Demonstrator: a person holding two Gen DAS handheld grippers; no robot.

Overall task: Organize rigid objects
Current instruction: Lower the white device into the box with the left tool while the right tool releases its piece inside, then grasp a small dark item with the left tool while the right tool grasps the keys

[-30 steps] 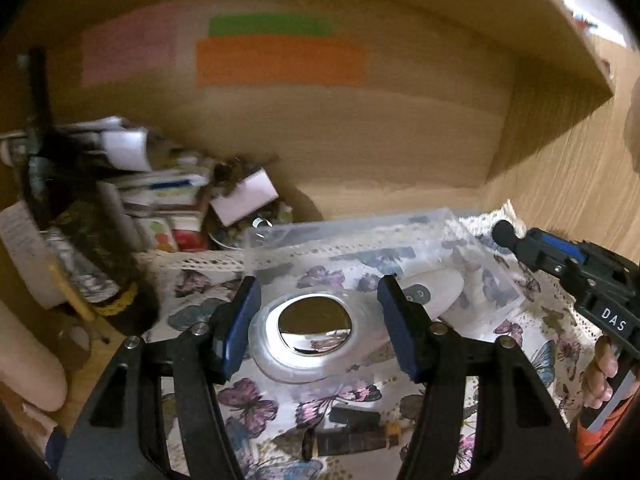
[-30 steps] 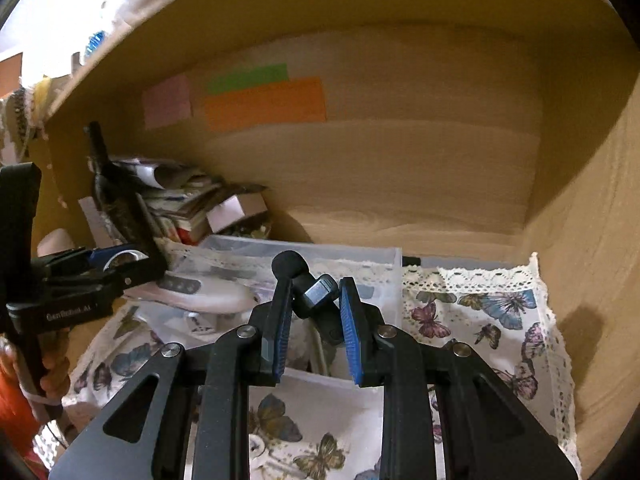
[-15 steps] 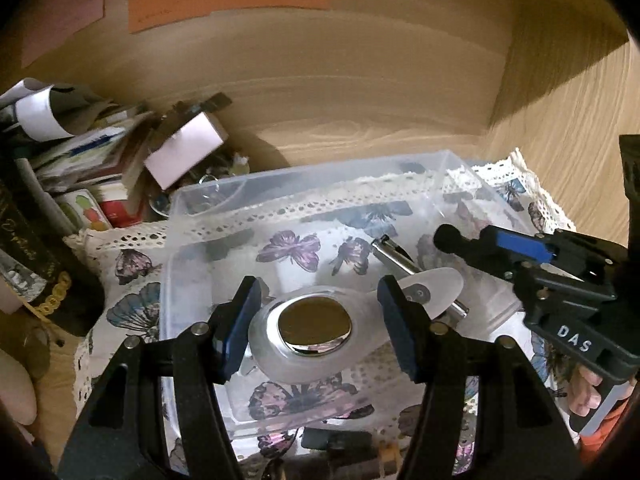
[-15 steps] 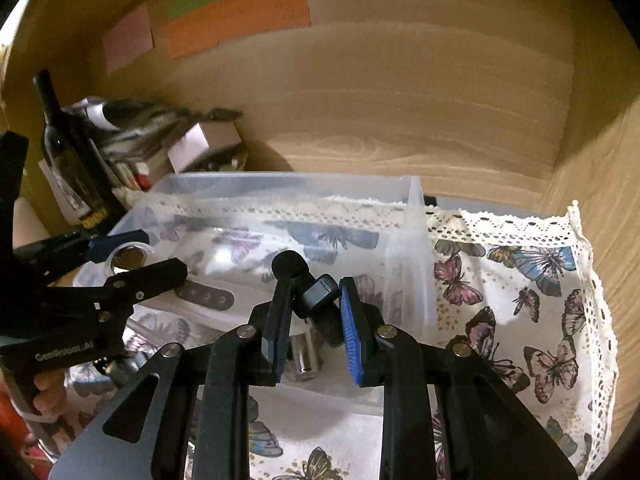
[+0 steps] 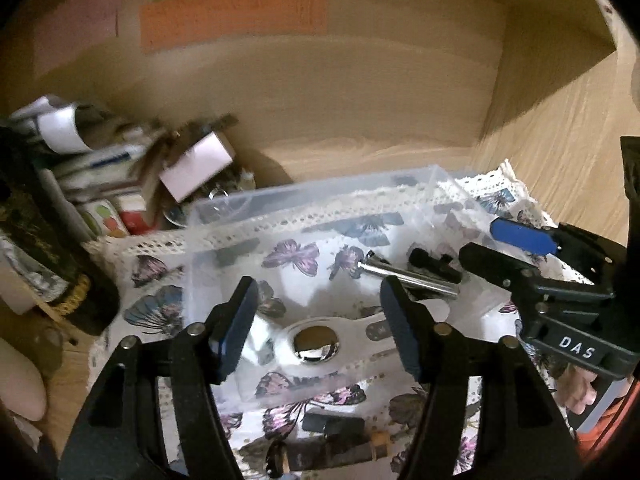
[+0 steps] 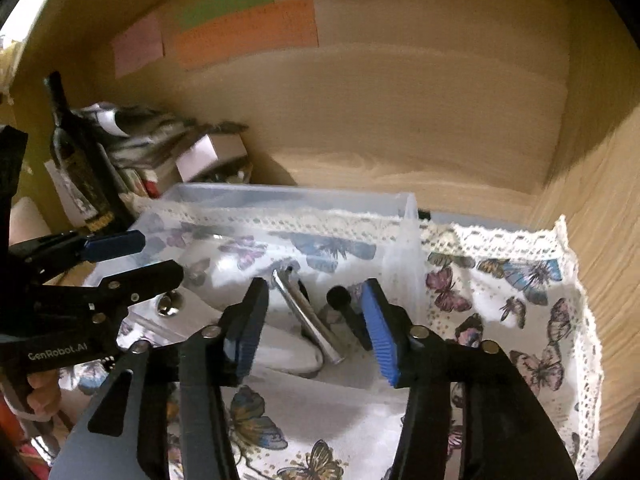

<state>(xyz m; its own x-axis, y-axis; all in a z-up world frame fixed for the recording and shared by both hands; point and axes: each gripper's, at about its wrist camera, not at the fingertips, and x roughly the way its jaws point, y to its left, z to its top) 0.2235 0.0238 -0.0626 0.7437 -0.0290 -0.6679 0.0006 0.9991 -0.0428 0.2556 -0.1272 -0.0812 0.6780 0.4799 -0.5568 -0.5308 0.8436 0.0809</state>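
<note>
A clear plastic bin stands on a butterfly cloth inside a wooden shelf. In it lie a white device with a round chrome disc, a chrome rod and a small black handled piece. My left gripper is open above the white device, which lies loose below it. My right gripper is open over the rod and the black piece, holding nothing.
A dark wine bottle and a heap of boxes and papers crowd the back left. A dark cylindrical item lies on the cloth in front of the bin. Shelf walls close in behind and to the right.
Both grippers opened over the bin. The white device dropped from the left gripper into the bin, and the black piece left the right gripper and lies beside the rod.
</note>
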